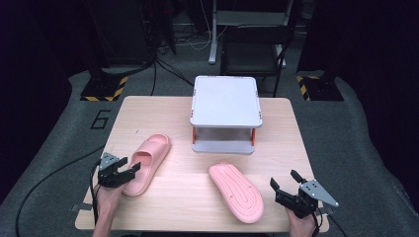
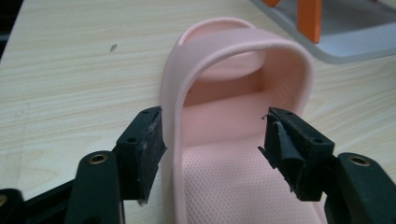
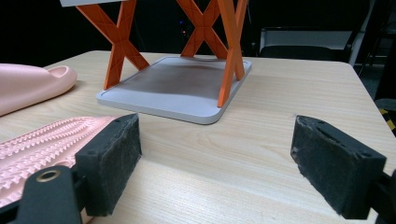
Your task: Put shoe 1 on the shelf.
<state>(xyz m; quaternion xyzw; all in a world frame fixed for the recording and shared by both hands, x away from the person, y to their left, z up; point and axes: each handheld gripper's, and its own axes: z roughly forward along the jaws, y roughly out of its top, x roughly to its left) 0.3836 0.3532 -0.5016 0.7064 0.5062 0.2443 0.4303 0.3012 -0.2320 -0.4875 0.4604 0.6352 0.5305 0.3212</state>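
Note:
A pink slipper (image 1: 148, 163) lies sole down on the left of the wooden table (image 1: 188, 202). My left gripper (image 1: 129, 167) is at its heel end. In the left gripper view the open gripper (image 2: 212, 140) straddles the slipper's (image 2: 224, 93) left strap wall, one pad outside and the other over the footbed, neither pressing. A second pink slipper (image 1: 236, 191) lies sole up at the front right. My right gripper (image 1: 284, 179) stands open just right of it with nothing between its pads. The right gripper (image 3: 215, 158) has that ribbed sole (image 3: 42, 144) beside its left pad.
A small white two-level rack (image 1: 226, 101) with orange cross legs stands at the table's back middle; its lower tray (image 3: 177, 84) lies ahead of my right gripper. Cables trail over the grey floor on the left. Chairs and stands are beyond the table.

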